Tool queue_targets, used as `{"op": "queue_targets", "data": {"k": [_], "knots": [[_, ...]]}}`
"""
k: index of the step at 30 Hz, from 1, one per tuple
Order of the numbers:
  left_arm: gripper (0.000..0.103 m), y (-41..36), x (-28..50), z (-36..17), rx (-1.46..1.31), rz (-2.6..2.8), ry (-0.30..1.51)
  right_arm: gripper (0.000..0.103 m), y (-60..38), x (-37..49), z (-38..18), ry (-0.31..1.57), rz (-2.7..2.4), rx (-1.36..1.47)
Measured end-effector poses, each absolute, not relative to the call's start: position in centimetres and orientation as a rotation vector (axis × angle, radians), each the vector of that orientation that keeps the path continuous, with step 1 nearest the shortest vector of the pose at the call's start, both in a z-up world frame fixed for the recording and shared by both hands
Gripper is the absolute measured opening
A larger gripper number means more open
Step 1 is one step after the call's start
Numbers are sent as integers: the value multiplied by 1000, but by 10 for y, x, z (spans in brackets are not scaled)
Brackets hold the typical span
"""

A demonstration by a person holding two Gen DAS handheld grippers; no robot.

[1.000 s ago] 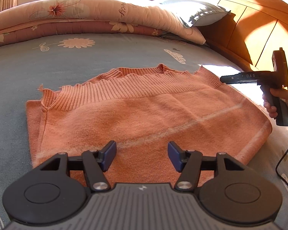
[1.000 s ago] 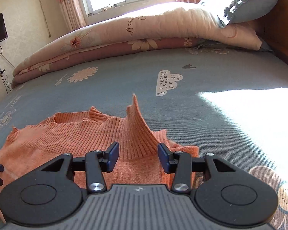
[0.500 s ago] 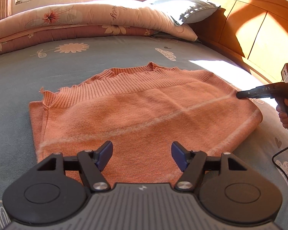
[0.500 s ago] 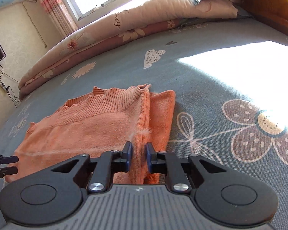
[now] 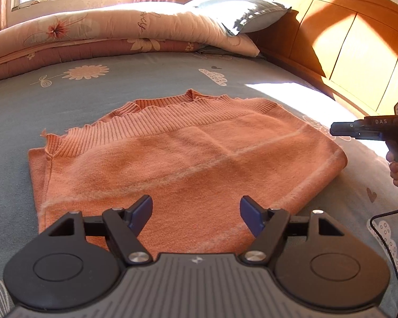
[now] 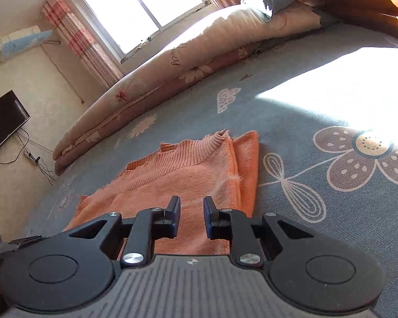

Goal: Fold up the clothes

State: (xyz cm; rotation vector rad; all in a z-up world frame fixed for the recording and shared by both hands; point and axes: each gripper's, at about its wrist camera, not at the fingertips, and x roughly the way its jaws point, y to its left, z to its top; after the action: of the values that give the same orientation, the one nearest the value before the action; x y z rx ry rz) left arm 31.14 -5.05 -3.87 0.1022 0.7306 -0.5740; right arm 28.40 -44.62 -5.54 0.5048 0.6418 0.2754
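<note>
An orange knit sweater [image 5: 177, 164] lies folded flat on the grey-blue bedsheet [image 5: 119, 87], ribbed hem toward the far side. My left gripper [image 5: 196, 213] is open and empty, held just above the sweater's near edge. My right gripper [image 6: 191, 216] is partly open and empty, above the sweater's right folded edge [image 6: 199, 175]. In the left wrist view the right gripper [image 5: 334, 128] shows at the right, off the sweater's right side, held by a hand.
A rolled floral quilt [image 5: 106, 34] and a grey pillow [image 5: 246, 13] lie along the far side of the bed. A wooden headboard [image 5: 358, 42] stands at the right. A black cable [image 5: 384, 238] trails over the sheet at the right.
My right gripper let go of the ribbed corner it had lifted; the corner now lies flat. The right gripper drew back and reopened a little. My left gripper stayed open and pulled back slightly.
</note>
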Motion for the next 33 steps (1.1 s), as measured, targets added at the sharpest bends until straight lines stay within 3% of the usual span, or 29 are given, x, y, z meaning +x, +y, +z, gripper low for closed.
{"op": "queue_targets", "data": {"k": [3, 5, 6, 11, 13, 17, 25, 27, 33], "knots": [[73, -54, 305, -48, 136, -558, 753, 19, -439, 280, -70, 716, 244, 429], [73, -47, 302, -56, 135, -528, 788, 5, -444, 274, -80, 736, 205, 436], [73, -44, 301, -59, 134, -513, 805, 5, -447, 270, -82, 730, 201, 455], [73, -21, 287, -53, 76, -476, 835, 28, -428, 244, -60, 700, 189, 378], [74, -15, 282, -40, 44, -480, 803, 29, -414, 232, -47, 677, 207, 331], [74, -7, 294, -17, -35, -467, 760, 45, -385, 216, -23, 615, 249, 293], [76, -10, 385, -24, -317, -443, 782, 56, -338, 197, -15, 596, 248, 310], [76, -6, 405, -41, -408, -420, 814, 63, -334, 189, -20, 603, 237, 344], [77, 34, 421, -69, -494, -317, 822, 67, -340, 170, -38, 630, 186, 423]]}}
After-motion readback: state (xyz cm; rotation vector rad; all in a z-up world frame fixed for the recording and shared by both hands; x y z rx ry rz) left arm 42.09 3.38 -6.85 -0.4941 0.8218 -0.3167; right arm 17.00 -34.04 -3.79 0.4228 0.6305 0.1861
